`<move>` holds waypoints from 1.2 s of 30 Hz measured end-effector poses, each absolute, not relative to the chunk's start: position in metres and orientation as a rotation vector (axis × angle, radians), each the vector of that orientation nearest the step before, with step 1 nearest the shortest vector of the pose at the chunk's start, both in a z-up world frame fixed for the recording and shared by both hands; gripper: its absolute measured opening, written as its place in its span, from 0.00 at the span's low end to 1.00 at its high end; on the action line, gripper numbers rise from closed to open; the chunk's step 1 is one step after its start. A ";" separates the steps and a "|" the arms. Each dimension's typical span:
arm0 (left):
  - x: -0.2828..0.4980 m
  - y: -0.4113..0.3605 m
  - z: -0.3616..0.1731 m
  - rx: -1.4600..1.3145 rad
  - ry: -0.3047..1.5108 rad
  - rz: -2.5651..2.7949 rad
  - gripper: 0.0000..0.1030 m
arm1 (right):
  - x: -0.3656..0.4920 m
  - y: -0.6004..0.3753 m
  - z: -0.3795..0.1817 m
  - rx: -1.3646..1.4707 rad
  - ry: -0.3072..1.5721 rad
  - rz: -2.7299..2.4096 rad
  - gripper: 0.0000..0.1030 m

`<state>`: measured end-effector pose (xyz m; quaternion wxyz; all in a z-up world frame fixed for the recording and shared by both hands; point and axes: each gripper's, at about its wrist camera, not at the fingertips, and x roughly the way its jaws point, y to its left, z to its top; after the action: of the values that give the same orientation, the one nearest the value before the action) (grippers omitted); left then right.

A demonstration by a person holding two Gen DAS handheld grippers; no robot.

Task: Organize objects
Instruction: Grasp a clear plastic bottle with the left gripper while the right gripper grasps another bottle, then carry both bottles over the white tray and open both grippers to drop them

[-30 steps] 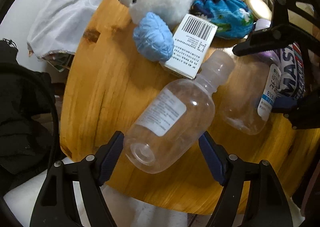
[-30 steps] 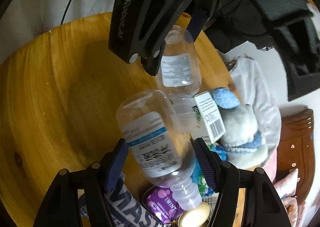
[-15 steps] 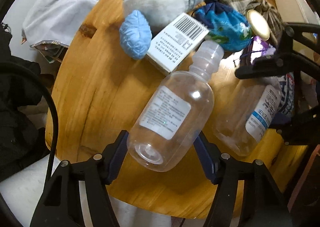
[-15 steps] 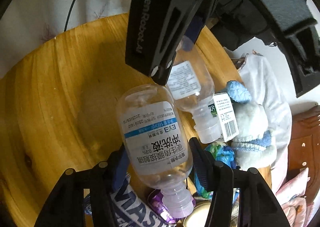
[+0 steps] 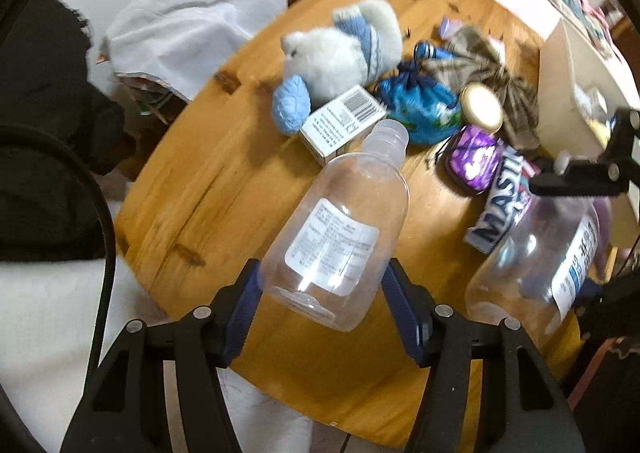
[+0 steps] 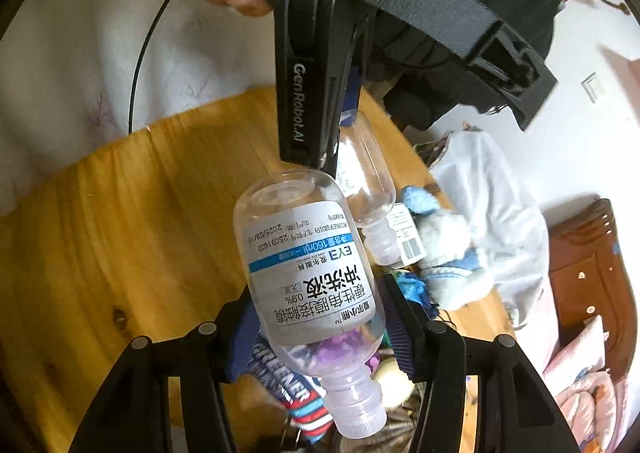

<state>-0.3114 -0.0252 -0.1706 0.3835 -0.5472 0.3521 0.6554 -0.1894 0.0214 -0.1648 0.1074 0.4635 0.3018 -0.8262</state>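
Underneath, a cluttered round wooden table point(image 5: 224, 189) beside a white wall point(image 6: 624, 29).

This is a lived-in room of a home, most likely a bedroom or sitting room. A round wooden surface point(image 5: 208, 189) carries everyday clutter: a white and blue plush toy point(image 5: 344, 49), a blue drawstring pouch point(image 5: 420, 105), a small barcoded box point(image 5: 344, 121) and a gold-lidded jar point(image 5: 482, 107). Around it show a white garment point(image 5: 192, 25) draped over a seat, pink patterned bedding point(image 6: 584, 369), a dark carved wooden furniture piece point(image 6: 588, 265) and a wall switch point(image 6: 593, 87) on a plain white wall.
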 end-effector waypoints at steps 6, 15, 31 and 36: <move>-0.291 -0.032 -0.127 -1.379 0.811 1.811 0.63 | -0.163 0.009 -0.123 1.287 0.893 -2.507 0.55; -0.220 -0.020 -0.048 -1.299 0.716 1.986 0.63 | -0.091 0.024 -0.037 1.155 0.762 -2.717 0.55; -0.094 0.026 0.004 -1.406 0.321 2.148 0.63 | 0.054 0.124 0.035 1.265 0.166 -3.098 0.55; -0.074 0.050 -0.009 -1.436 0.164 2.120 0.63 | 0.077 0.149 0.026 1.336 -0.032 -3.150 0.55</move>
<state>-0.0740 0.0499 -0.0091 0.2840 -0.5367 0.0612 0.7922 0.0775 0.1492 0.0255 -0.1395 0.3866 -0.0093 -0.9116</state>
